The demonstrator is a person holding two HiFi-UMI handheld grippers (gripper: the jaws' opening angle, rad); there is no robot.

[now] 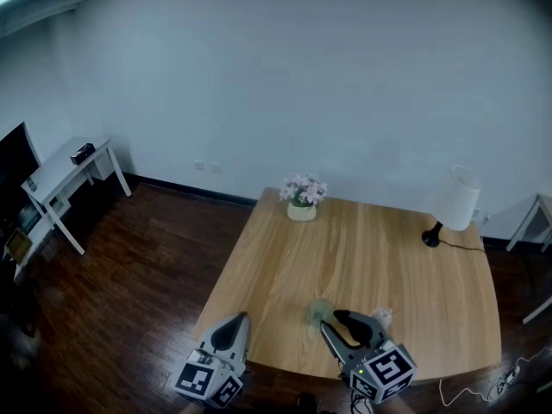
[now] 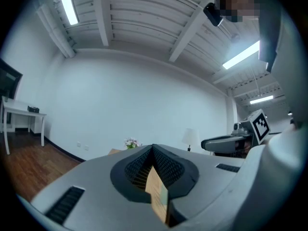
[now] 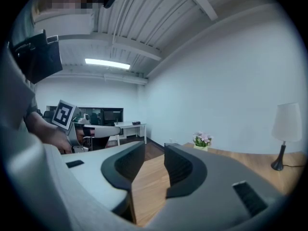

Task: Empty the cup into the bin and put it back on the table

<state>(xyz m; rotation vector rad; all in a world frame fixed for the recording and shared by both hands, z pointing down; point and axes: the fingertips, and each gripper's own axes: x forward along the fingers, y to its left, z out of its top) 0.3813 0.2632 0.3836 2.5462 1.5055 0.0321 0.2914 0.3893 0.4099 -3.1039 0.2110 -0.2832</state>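
**A:** Which tool is better placed for the cup?

**B:** The right one, I'd say. On the wooden table (image 1: 371,248), the left gripper (image 1: 235,322) hangs at the near left corner, jaws together and empty. The right gripper (image 1: 338,319) is partly open, with only bare wood between its jaws. The pale green cup (image 1: 317,310) stands by the near edge, just left of its tips.

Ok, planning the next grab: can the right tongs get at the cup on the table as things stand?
Probably yes. The right tongs hang close beside the pale cup near the table front edge. Nothing stands between them, and the tongs are apart and empty. They would likely need lowering first.
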